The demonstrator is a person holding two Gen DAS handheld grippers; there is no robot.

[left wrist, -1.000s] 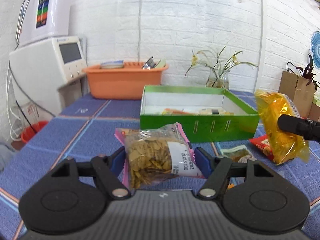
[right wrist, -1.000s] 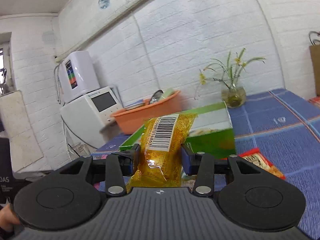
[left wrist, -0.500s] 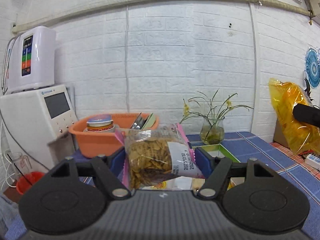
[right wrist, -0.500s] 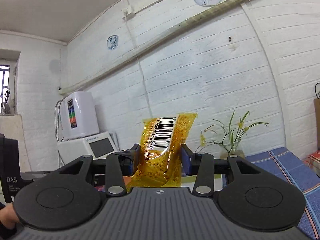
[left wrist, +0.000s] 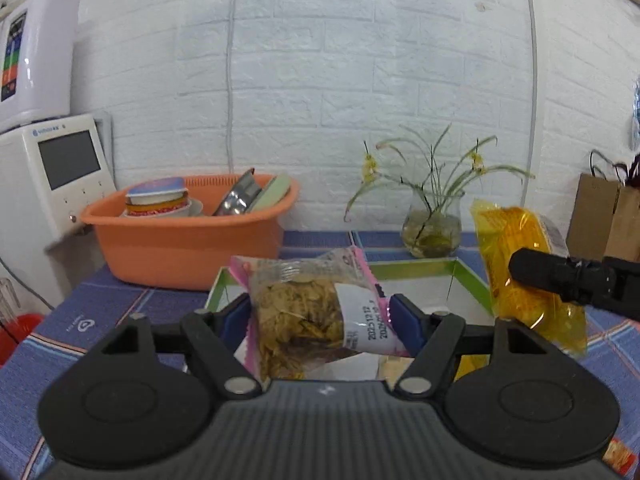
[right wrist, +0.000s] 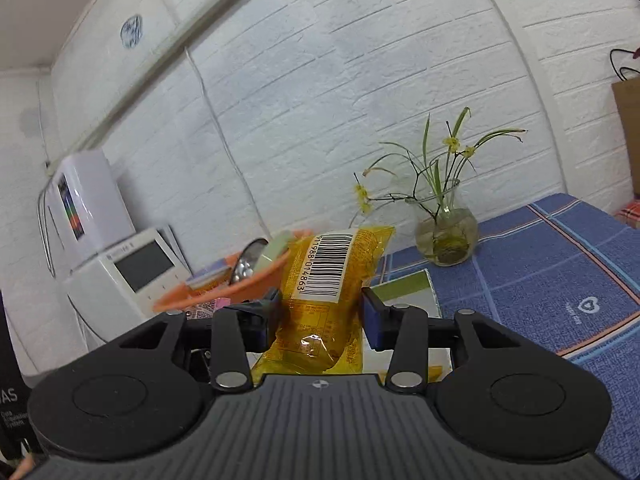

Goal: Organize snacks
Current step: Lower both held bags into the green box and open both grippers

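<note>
My left gripper (left wrist: 318, 320) is shut on a clear pink-edged bag of brown chips (left wrist: 308, 316) and holds it over the near edge of the green snack box (left wrist: 416, 270). My right gripper (right wrist: 322, 316) is shut on a yellow snack packet (right wrist: 328, 296) with a barcode label, held upright above the box (right wrist: 412, 288). The yellow packet (left wrist: 520, 276) also shows in the left wrist view at the right, clamped by a black finger (left wrist: 560, 278), over the box's right side. Most of the box's inside is hidden by the grippers.
An orange basin (left wrist: 188, 236) with a cup and utensils stands behind the box to the left. A glass vase with a plant (left wrist: 432, 228) stands at the back wall. A white appliance (left wrist: 52, 172) is at far left, brown paper bags (left wrist: 608, 220) at far right. Blue checked cloth (right wrist: 540, 272) covers the table.
Both grippers have tilted down after swinging up toward the wall, and have come closer to the green box. Each still holds its snack.
</note>
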